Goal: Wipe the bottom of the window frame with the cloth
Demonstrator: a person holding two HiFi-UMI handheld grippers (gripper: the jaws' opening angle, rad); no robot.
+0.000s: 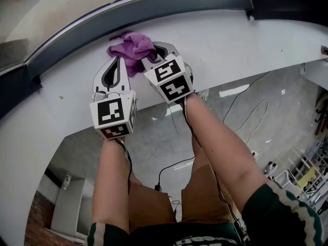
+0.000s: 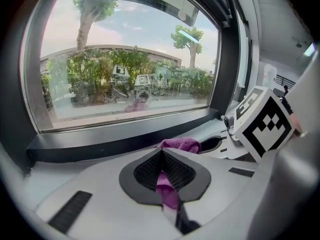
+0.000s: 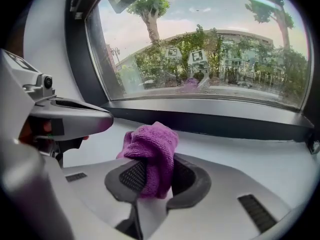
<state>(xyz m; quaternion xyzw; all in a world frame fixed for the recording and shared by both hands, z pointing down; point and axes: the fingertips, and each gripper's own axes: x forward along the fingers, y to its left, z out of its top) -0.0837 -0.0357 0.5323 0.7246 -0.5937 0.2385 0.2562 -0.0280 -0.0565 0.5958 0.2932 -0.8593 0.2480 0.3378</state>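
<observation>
Left gripper (image 2: 161, 154) and right gripper (image 3: 153, 165) are both pinching the crumpled purple cloth (image 1: 132, 49), which is lying bunched on the white sill (image 1: 230, 42).

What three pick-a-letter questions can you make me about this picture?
1. Where is the cloth?
A. on the floor
B. over the white windowsill
C. on a chair

2. What colour is it?
A. purple
B. yellow
C. green

3. What is the left gripper doing?
A. open and empty
B. shut on a cup
C. shut on the cloth

Answers:
1 B: it sits over the sill, by the dark window frame.
2 A: it looks purple in every view.
3 C: a strip of cloth is pinched between its closed jaws, and the right gripper grips it too.
</observation>
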